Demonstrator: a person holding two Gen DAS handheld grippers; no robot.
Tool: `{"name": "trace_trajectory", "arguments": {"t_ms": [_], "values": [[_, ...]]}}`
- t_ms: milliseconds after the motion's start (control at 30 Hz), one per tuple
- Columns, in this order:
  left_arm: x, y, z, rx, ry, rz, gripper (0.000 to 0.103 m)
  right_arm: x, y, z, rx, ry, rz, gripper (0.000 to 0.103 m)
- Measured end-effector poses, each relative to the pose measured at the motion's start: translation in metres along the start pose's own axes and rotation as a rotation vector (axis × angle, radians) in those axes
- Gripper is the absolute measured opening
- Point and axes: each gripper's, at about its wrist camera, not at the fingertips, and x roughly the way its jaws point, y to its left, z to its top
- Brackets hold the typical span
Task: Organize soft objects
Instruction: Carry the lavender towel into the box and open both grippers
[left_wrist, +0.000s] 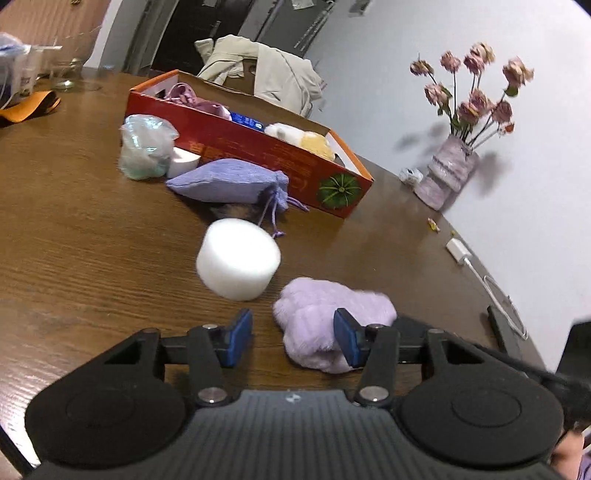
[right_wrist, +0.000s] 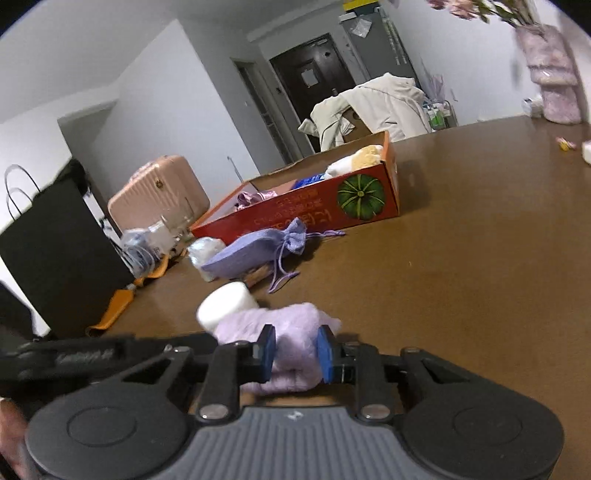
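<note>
A fluffy lilac plush (right_wrist: 291, 332) lies on the brown wooden table (right_wrist: 480, 277), and my right gripper (right_wrist: 296, 352) is shut on it, blue pads pressing both sides. In the left wrist view the same plush (left_wrist: 325, 302) sits partly between the fingers of my left gripper (left_wrist: 293, 341), which is open: its right pad overlaps the plush, its left pad stands apart. A white foam cylinder (left_wrist: 238, 258) lies just beyond. Farther off, a lavender drawstring pouch (left_wrist: 232, 181) rests against the red cardboard box (left_wrist: 258, 147), which holds several soft items.
A clear bag of pale stuff (left_wrist: 146, 146) and a white block (left_wrist: 183, 160) sit left of the pouch. A vase of dried flowers (left_wrist: 447, 173), a white adapter with cable (left_wrist: 458, 251) and a dark phone (left_wrist: 504, 328) line the right edge. A coat-draped chair (left_wrist: 266, 70) stands behind.
</note>
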Motion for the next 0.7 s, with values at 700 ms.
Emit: {"name": "trace_trajectory", "arguments": {"t_ms": [700], "values": [[0.017,-0.009,0.015,0.025,0.080,-0.117,0.028,0.016,0.002,0.017,0.017,0.015,-0.001,0.018]]}}
